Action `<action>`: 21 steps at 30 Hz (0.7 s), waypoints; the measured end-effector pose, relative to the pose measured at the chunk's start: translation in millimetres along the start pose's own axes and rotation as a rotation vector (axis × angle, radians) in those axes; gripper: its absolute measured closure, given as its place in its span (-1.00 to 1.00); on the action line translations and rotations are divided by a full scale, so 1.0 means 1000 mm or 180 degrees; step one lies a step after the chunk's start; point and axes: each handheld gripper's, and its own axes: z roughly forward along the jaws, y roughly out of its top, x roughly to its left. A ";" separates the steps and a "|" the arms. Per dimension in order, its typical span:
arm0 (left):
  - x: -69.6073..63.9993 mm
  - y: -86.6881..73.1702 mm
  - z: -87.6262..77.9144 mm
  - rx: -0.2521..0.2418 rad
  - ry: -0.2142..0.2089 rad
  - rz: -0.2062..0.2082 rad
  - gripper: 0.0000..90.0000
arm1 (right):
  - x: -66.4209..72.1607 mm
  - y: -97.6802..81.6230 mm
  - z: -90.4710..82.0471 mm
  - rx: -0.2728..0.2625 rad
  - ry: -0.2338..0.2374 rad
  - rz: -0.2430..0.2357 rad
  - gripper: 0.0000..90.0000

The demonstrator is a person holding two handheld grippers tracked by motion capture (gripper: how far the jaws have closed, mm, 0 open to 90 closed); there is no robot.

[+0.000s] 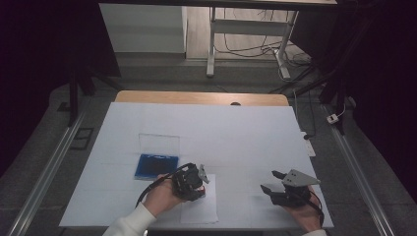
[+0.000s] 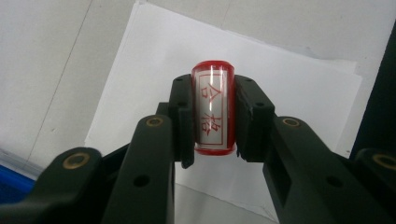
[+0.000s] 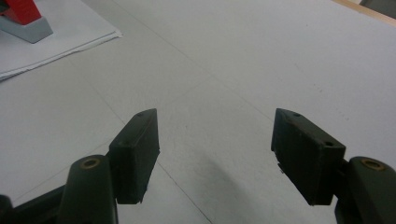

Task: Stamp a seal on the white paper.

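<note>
At lower centre of the high view, a white sheet (image 1: 199, 209) is lying on the pale table (image 1: 246, 132), partly under the left gripper (image 1: 202, 183). Just up and left of it, a blue pad (image 1: 156, 166) is sitting with its clear lid (image 1: 159, 143) standing open behind it. At the frame's top, a bare wooden edge (image 1: 201, 98) of the table is showing, with desk legs (image 1: 211, 44) and cables (image 1: 246, 46) on the floor beyond. Nothing is lying between the two grippers.

Left gripper: jaws are clamping a stamp (image 2: 213, 108) from both sides, pads pressing on its flanks, over the sheet (image 2: 289, 88); in the left gripper view the blue pad (image 2: 11, 179) is peeking in at lower left.

Right gripper (image 1: 273, 181): at lower right of the high view, well apart from the left one. Its jaws are standing wide and holding nothing; in the right gripper view (image 3: 215, 149) they are hovering over bare table (image 3: 243, 60).

Stamp: a red translucent body with rounded ends, its white face turned toward the camera, bearing a red frame and two red characters, one above the other. A bright glare line is running down the face. The stamp is standing upright between the pads at the centre of the left gripper view.
</note>
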 end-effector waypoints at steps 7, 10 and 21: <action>0.000 -0.001 0.000 -0.0018 -0.0001 0.0001 0.58 | 0.001 0.000 0.000 0.0001 0.0014 -0.0010 -0.30; 0.000 -0.001 0.000 -0.0022 -0.0011 0.0003 0.58 | 0.000 0.000 0.000 -0.0009 0.0013 -0.0005 -0.29; 0.000 -0.003 -0.001 -0.0064 0.0012 -0.0009 0.57 | 0.000 0.001 -0.001 -0.0029 0.0008 0.0010 -0.29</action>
